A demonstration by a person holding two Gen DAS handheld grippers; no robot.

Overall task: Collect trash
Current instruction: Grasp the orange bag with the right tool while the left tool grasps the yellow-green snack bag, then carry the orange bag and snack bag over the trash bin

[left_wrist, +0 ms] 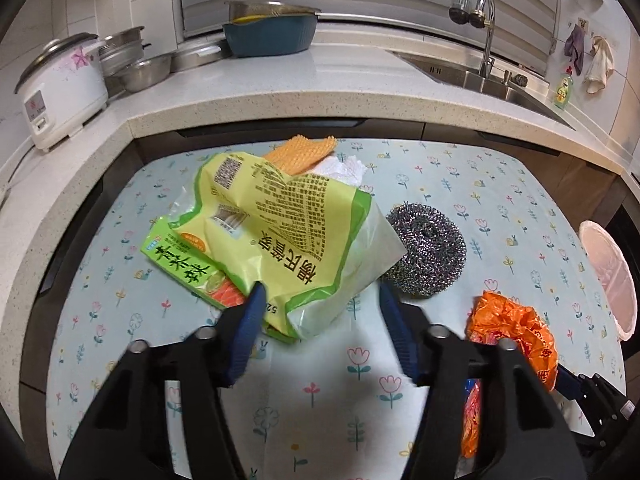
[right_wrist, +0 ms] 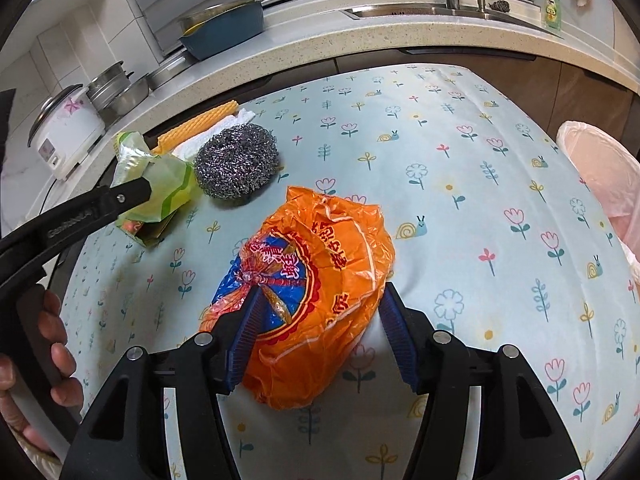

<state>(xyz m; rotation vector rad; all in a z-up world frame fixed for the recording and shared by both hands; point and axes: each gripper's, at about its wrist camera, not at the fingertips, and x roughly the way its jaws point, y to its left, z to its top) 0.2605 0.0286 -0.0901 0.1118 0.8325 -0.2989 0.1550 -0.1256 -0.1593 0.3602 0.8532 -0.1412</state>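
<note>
A: How did the left tool (left_wrist: 320, 292) stand?

B: Its jaws were apart around the lower corner of the yellow-green wrapper (left_wrist: 280, 236). The left pad (left_wrist: 250, 320) lay against the wrapper's edge; the right pad (left_wrist: 396, 320) stood clear of it, so nothing was clamped.

A: And the right tool (right_wrist: 318, 300)?

B: Also apart, straddling the orange bag (right_wrist: 320, 292). The bag's near end lay between the pads, touching the left one (right_wrist: 244, 328); the right one was just beside the crumpled film, not pressing it that I could tell.

A: Where did the trash lie?

B: Both pieces were on the flowered table (right_wrist: 480, 200). The wrapper sat on a small green box (left_wrist: 188, 268), with a steel scrubber (left_wrist: 428, 256) just beside it and an orange cloth (left_wrist: 300, 152) behind. A lined bin (right_wrist: 600, 176) stood off the table's right edge.

A: How would they handle?

B: Light, thin and crinkly, I'd judge, and slippery. They would collapse under a pinch, so gathering a bunched fold seemed safer than a single flat edge, which could slide out. The wrapper might drag the box along.
</note>
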